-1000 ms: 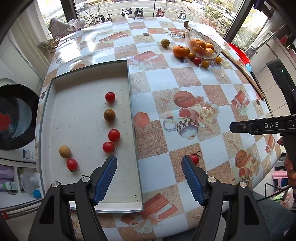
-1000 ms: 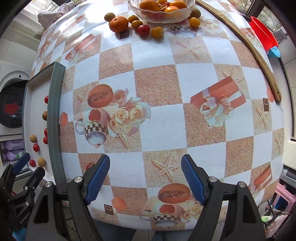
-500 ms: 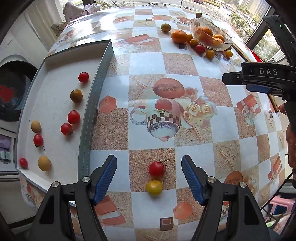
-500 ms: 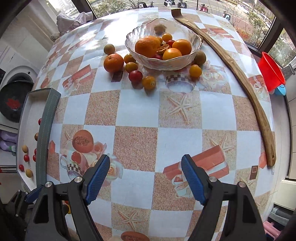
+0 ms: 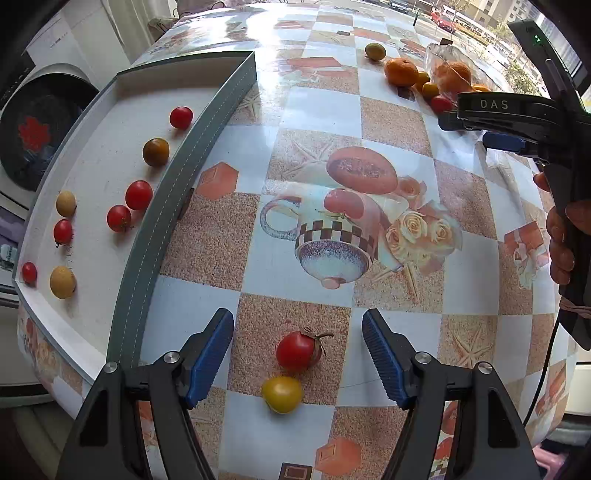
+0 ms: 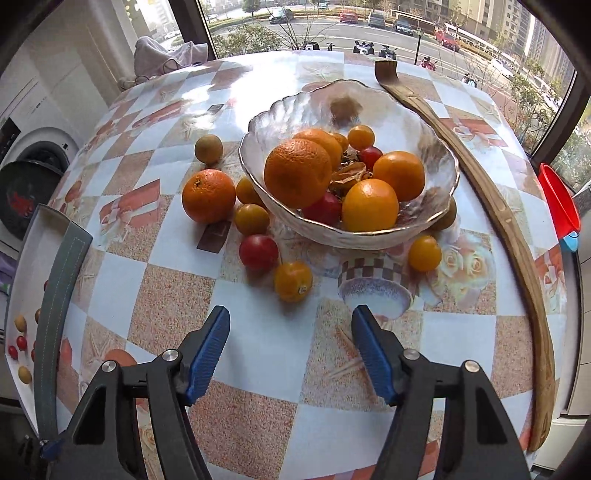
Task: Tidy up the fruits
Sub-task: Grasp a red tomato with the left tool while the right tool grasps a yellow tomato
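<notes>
Left tool [image 5: 297, 356]: wide, empty; red tomato [image 5: 296, 350] and yellow tomato [image 5: 282, 394] between its tips on worktop [image 5: 399, 122]. Right tool [image 6: 290, 347]: wide, empty; orange tomato [image 6: 293, 281] ahead. Tray [image 5: 155, 236], left: nine fruits placed. Many remain around bowl [image 6: 424, 147].

Sunlit window [image 6: 369, 22] overlooks a street; perhaps a washing machine [image 6: 26, 177] left.

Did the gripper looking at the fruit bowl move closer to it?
Yes. The right gripper has moved forward across the table toward the glass bowl, which now sits much nearer and larger in its view than before.
</notes>
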`<state>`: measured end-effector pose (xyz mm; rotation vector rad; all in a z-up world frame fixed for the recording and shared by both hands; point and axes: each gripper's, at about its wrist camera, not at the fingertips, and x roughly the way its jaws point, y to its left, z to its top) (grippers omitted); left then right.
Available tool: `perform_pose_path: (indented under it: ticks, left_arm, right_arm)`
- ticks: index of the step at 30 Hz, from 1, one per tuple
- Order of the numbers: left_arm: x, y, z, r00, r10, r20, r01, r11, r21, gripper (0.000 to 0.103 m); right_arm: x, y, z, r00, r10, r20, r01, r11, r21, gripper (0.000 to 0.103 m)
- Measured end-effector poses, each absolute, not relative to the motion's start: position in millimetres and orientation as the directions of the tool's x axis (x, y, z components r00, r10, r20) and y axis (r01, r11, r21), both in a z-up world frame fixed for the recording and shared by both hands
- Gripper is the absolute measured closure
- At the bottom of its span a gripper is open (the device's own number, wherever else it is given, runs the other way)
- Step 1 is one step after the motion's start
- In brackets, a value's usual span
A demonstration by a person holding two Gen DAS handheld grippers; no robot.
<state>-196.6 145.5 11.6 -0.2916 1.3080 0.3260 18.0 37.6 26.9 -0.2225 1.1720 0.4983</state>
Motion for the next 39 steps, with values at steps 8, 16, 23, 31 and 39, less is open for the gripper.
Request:
perform_pose_path:
  ticks: [8,16,23,31,39]
  left_arm:
    - [-201,143,5,0.224,0.071,-0.972,-0.379,0.925,-0.020,0.030]
    - [-203,132,13,0.244,0.050,-0.969,-0.328,0.944,-0.034,0.074]
    - [-203,139,28,0.249,-0.041,-0.968,-0.353,0.927,-0.130,0.082]
    - [-194,138,53,0.240,-0.050,-0.970,-0.326,0.936,-0.129,0.082]
    - [-194,137,23,0.158,0.027,-0.987,-0.313,0.949,-0.024,0.068]
  right_arm:
    - [25,53,26,0.321,0.266,-0.909,-0.479,0.874,0.086,0.037]
    - [21,37,29,0.268,0.301,-0.915,-0.470,0.870,0.149,0.081]
    - [-17,3,32,0.133,0.334,-0.933,-0.462,0.854,0.239,0.081]
    - [-59,-30,43,0.030,0.335,-0.942,-0.413,0.862,0.293,0.081]
    - [-82,-46,51,-0.005,0.330,-0.944,-0.413,0.859,0.303,0.081]
